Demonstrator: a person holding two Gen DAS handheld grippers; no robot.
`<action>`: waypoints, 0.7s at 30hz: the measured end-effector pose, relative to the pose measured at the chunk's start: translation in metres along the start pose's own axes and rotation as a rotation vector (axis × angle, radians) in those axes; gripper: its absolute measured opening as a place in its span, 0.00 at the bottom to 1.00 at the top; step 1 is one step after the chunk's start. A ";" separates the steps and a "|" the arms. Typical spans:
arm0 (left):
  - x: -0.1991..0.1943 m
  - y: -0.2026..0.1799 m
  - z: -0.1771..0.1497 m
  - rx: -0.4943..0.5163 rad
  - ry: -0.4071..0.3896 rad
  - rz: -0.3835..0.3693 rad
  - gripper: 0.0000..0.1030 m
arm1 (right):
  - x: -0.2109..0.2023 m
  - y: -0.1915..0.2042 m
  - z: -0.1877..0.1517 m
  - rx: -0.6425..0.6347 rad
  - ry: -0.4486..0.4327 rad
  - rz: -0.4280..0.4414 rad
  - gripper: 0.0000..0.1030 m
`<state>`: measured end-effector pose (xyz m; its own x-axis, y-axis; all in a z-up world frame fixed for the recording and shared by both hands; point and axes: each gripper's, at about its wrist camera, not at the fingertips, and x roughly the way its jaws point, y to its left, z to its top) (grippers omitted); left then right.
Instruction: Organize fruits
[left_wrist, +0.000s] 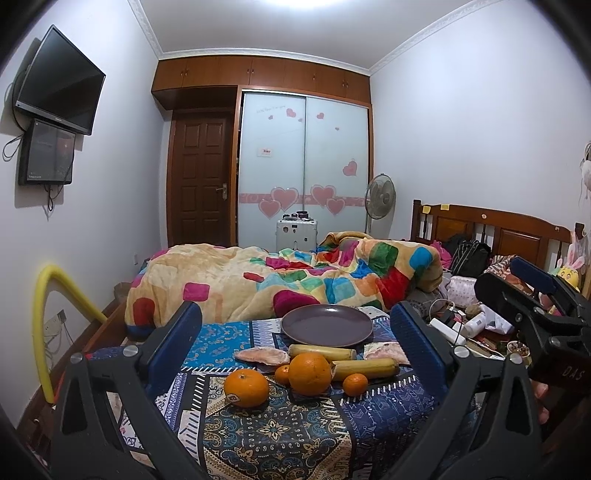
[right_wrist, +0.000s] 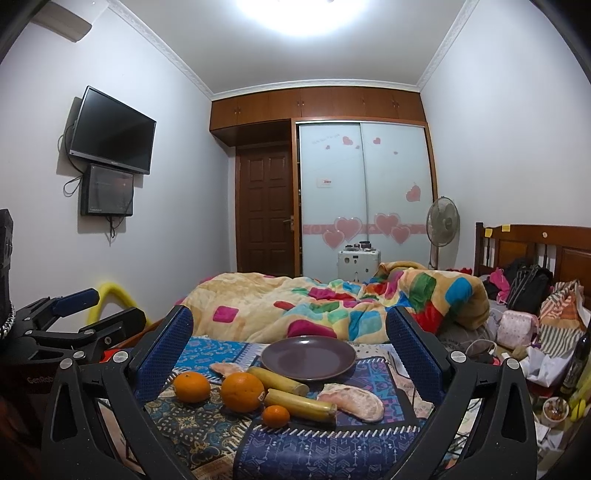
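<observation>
A purple plate (left_wrist: 327, 325) (right_wrist: 308, 358) sits empty on a patterned cloth (left_wrist: 280, 432) (right_wrist: 314, 450). In front of it lie two large oranges (left_wrist: 309, 373) (left_wrist: 246, 387), two small mandarins (left_wrist: 355, 384) (left_wrist: 282, 374), two bananas (left_wrist: 364, 368) (left_wrist: 321, 350) and two pinkish peel-like pieces (left_wrist: 262, 356) (right_wrist: 351, 402). My left gripper (left_wrist: 295, 332) is open and empty, well back from the fruit. My right gripper (right_wrist: 290, 332) is open and empty too. Each gripper shows at the side of the other's view: the right gripper (left_wrist: 532, 291), the left gripper (right_wrist: 77, 306).
A bed with a colourful blanket (left_wrist: 295, 277) lies behind the cloth. Clutter, bags and cables (left_wrist: 461, 321) sit to the right by the headboard. A yellow foam tube (left_wrist: 48, 317) stands at the left. A fan (left_wrist: 380, 195) and wardrobe stand at the back.
</observation>
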<state>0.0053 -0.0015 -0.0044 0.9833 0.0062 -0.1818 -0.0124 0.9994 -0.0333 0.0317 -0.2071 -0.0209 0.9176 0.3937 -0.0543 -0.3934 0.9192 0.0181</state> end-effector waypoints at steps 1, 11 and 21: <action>0.000 0.000 0.000 0.000 -0.001 -0.001 1.00 | 0.000 0.000 0.000 0.000 0.000 0.000 1.00; 0.000 -0.001 0.000 0.004 0.000 0.001 1.00 | 0.000 0.001 0.001 0.000 -0.001 0.000 1.00; 0.001 -0.004 -0.001 0.012 -0.003 0.001 1.00 | -0.001 0.004 0.001 0.005 -0.002 0.003 1.00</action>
<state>0.0059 -0.0055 -0.0049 0.9838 0.0071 -0.1792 -0.0111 0.9997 -0.0214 0.0298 -0.2039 -0.0194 0.9165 0.3967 -0.0523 -0.3960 0.9180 0.0228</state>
